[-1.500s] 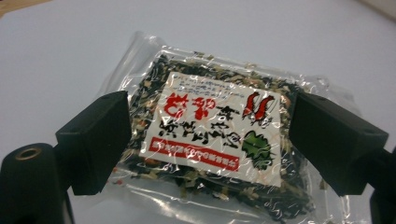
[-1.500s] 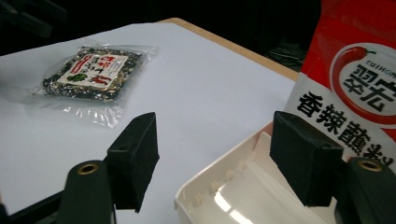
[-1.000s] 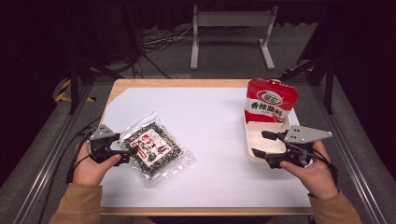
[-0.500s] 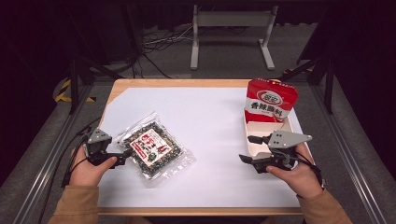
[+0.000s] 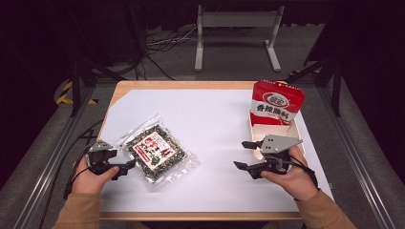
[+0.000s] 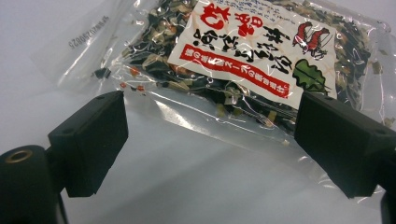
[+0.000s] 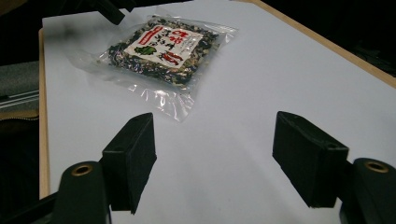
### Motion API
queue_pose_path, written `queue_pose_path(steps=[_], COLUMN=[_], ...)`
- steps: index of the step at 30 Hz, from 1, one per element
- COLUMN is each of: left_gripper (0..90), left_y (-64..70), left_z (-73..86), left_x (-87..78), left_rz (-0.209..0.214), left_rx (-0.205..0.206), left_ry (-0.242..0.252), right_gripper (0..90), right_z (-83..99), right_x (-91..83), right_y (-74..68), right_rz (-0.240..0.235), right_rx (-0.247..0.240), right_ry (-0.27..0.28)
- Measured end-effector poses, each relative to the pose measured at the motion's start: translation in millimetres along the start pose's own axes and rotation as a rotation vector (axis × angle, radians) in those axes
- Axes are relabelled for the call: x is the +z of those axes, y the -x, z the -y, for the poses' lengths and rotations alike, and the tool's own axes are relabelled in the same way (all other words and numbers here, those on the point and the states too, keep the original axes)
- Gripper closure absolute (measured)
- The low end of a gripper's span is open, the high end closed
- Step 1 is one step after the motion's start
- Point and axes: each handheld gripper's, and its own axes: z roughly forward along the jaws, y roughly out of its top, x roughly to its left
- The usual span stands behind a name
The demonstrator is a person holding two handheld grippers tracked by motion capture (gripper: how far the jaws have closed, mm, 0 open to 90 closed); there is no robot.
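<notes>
On the worktop (image 5: 215,119), the left claw (image 5: 128,164) gapes wide beside the seaweed packet (image 5: 155,151). Right claw (image 5: 244,155) gapes wide too, holding nothing.

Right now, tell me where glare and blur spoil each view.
High view: soft throughout, dark around the table. Left gripper view: glare streaks on the clear packet, near tongs blurred. Right gripper view: packet sharp, tongs out of focus.

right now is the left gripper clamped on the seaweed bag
No, the left gripper has its jaws wide apart, with the clear edge of the bag lying between them, ungripped.
</notes>
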Motion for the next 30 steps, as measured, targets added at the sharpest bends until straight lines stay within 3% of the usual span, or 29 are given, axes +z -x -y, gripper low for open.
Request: queue_pose_path(steps=[8, 11, 14, 23, 26, 30], left_gripper=[16.5, 18.4, 20.6, 19.2, 18.9, 18.8], left_y=[3.2, 4.0, 5.0, 6.0, 5.1, 4.1], left_z=[9.4, 10.1, 10.9, 10.8, 11.1, 11.2], left_x=[4.6, 5.0, 6.3, 11.0, 9.2, 7.1], left_rz=[0.052, 0.063, 0.098, 0.097, 0.101, 0.101], left_rx=[-0.05, -0.044, -0.065, -0.059, -0.073, -0.078], left_ry=[-0.07, -0.074, -0.069, -0.086, -0.078, -0.068], right_gripper=[29.9, 29.6, 29.3, 29.2, 39.3, 41.4], right_z=[-7.3, -9.8, -12.6, -17.5, -21.5, -24.9], right_x=[16.0, 22.1, 28.3, 40.7, 50.2, 61.0], right_y=[-5.3, -8.1, -12.1, -18.5, -21.7, -20.4], right_rz=[-0.032, -0.044, -0.059, -0.08, -0.105, -0.122], right_rx=[-0.024, -0.037, -0.051, -0.072, -0.08, -0.056], right_ry=[-0.007, -0.014, -0.019, -0.029, -0.033, -0.019])
